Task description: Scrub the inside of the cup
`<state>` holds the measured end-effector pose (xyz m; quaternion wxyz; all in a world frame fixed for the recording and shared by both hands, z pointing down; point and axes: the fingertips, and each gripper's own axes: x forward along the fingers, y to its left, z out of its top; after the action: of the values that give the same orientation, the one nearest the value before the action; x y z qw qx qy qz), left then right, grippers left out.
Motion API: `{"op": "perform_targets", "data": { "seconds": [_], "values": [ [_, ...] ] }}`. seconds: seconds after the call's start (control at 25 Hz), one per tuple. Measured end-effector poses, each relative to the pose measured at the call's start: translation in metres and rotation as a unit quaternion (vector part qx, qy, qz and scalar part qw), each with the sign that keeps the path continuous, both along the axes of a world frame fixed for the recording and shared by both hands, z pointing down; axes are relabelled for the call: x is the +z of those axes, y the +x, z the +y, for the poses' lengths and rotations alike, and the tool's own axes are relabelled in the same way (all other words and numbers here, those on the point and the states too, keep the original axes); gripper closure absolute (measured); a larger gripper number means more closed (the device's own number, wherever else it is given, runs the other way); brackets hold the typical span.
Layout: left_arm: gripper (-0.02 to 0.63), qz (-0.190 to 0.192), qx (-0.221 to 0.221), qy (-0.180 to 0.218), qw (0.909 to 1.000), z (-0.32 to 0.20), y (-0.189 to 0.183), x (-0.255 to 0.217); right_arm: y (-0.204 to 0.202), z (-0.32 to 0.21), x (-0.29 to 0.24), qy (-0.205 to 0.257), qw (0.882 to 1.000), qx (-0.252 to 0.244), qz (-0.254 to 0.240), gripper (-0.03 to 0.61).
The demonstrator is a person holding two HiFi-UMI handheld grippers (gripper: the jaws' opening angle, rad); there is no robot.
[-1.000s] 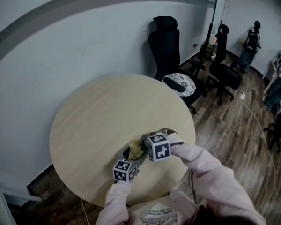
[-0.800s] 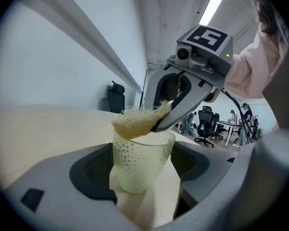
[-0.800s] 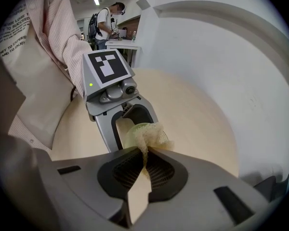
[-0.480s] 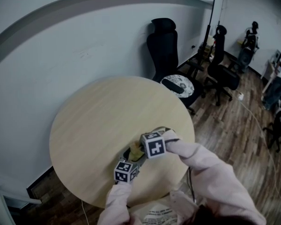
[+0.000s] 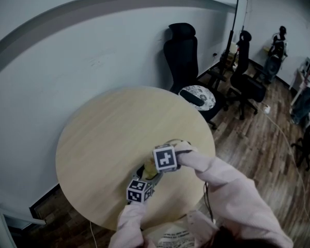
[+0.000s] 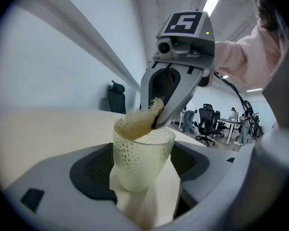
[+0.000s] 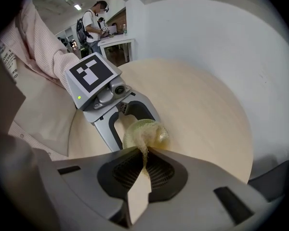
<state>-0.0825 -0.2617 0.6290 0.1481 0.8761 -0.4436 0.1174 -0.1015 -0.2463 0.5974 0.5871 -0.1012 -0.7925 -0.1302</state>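
Note:
A pale yellow-green dimpled cup (image 6: 137,158) stands upright between the jaws of my left gripper (image 6: 139,179), which is shut on its lower part. From above, my right gripper (image 6: 155,125) reaches down to the rim, shut on a tan fibrous scrub pad (image 6: 136,122). The pad lies across the cup's mouth and partly dips inside. In the right gripper view the scrub pad (image 7: 151,136) covers most of the cup (image 7: 134,129), just past my right gripper (image 7: 144,159). The head view shows both grippers close together near the front edge of the round table (image 5: 108,133).
The round wooden table stands by a white wall. A black office chair (image 5: 182,53) and a patterned stool seat (image 5: 198,94) are behind the table's far right. More chairs and people are further off at the right, on wood flooring.
My right gripper has shifted a little left over the cup with the pad in it. The left gripper and cup have stayed almost still.

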Motion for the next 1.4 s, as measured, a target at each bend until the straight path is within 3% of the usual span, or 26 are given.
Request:
{"op": "perform_targets", "data": {
  "seconds": [0.28, 0.44, 0.72, 1.08, 1.4],
  "values": [
    [0.245, -0.003, -0.001, -0.001, 1.0, -0.001, -0.003, 0.002, -0.009, -0.006, 0.001, -0.016, 1.0, 0.012, 0.01, 0.566],
    [0.246, -0.004, -0.002, -0.001, 1.0, 0.001, -0.002, 0.001, 0.009, -0.003, 0.009, -0.035, 0.996, 0.039, 0.074, 0.566],
    [0.247, -0.004, -0.004, -0.003, 1.0, 0.0, -0.001, 0.003, 0.007, -0.004, 0.019, -0.056, 0.991, 0.06, 0.108, 0.566],
    [0.249, -0.003, -0.004, -0.004, 1.0, 0.0, -0.003, 0.003, 0.004, 0.0, 0.021, -0.109, 0.981, 0.115, 0.114, 0.566],
    [0.249, -0.004, -0.002, -0.008, 1.0, 0.001, 0.0, 0.006, 0.006, 0.005, 0.023, -0.163, 0.964, 0.171, 0.123, 0.566]
  ]
}}
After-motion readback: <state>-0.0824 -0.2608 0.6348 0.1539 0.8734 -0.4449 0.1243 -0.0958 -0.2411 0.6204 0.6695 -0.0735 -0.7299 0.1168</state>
